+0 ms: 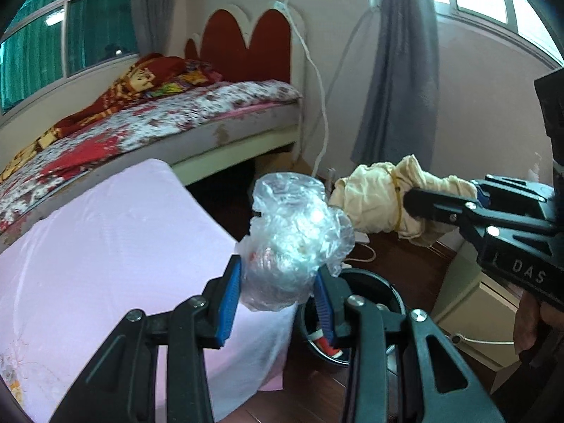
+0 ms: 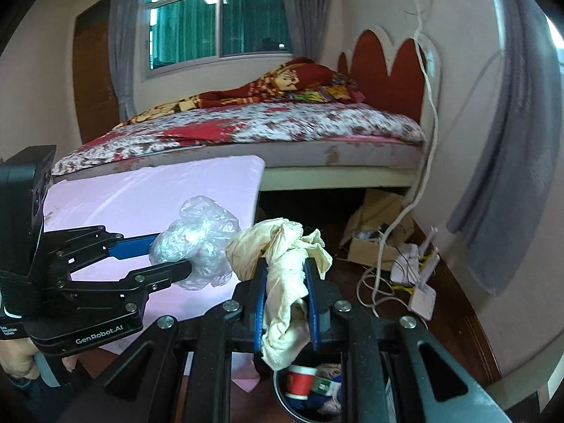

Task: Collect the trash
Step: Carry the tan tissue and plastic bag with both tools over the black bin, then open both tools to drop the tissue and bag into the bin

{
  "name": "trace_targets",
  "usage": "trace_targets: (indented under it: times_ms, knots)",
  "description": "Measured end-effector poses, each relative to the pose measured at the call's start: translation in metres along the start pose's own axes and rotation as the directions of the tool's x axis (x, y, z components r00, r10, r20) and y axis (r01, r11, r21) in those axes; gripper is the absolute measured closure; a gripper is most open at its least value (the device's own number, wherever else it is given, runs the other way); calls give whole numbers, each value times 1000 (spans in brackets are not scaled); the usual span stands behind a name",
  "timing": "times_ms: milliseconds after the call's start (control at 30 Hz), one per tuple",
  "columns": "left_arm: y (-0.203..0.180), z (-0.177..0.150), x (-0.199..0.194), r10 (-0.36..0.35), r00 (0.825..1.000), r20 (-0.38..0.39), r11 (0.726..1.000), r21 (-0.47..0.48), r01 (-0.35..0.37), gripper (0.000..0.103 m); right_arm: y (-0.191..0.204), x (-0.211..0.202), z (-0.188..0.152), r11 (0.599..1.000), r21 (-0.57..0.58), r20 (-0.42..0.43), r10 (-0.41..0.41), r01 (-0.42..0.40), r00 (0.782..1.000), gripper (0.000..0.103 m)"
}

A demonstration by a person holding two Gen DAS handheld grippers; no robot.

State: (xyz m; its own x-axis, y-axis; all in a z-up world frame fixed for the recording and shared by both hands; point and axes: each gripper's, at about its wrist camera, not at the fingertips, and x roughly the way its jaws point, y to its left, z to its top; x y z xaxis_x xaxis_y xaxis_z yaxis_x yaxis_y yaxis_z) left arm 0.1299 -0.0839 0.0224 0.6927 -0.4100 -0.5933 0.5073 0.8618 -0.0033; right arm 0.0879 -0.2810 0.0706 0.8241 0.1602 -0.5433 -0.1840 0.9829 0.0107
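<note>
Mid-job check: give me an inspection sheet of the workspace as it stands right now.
Surface: pink cloth-covered table beside the bed; nothing seen on it.
Job's things: crumpled clear plastic bag and crumpled cream cloth wad, both held in the air; dark round trash bin on the floor below, already holding a red-and-white cup and other scraps.
Clutter: open cardboard box on the wooden floor by the wall.
Grippers: left gripper shut on the bag; right gripper shut on the wad.
Cables: white cord hanging down the wall to a white power strip.
Surroundings: floral-sheeted bed, grey curtains.
</note>
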Motion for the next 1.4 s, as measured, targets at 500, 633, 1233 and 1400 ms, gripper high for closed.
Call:
trace_targets:
  times_ms: [500,633,1233,1400]
  knots:
    - [-65,-23,50,-100,987,-129,994,41,106,63,-85,11,-64,979,180,-97,-77,93,992,82]
    - [-77,-34,65,-123,978,-171,990,40,132,63,-103,15,-85,972,205,-131,-89,115,987,82]
    - [-84,-66,134,-143,940,-309,990,-52,133,63,-129,86,-147,964,246,-314,-20,102,949,82]
    - [-83,-75,147,-156,929,-335,988,-75,139,63,-131,104,-157,966,240,-356,-8,100,934,82]
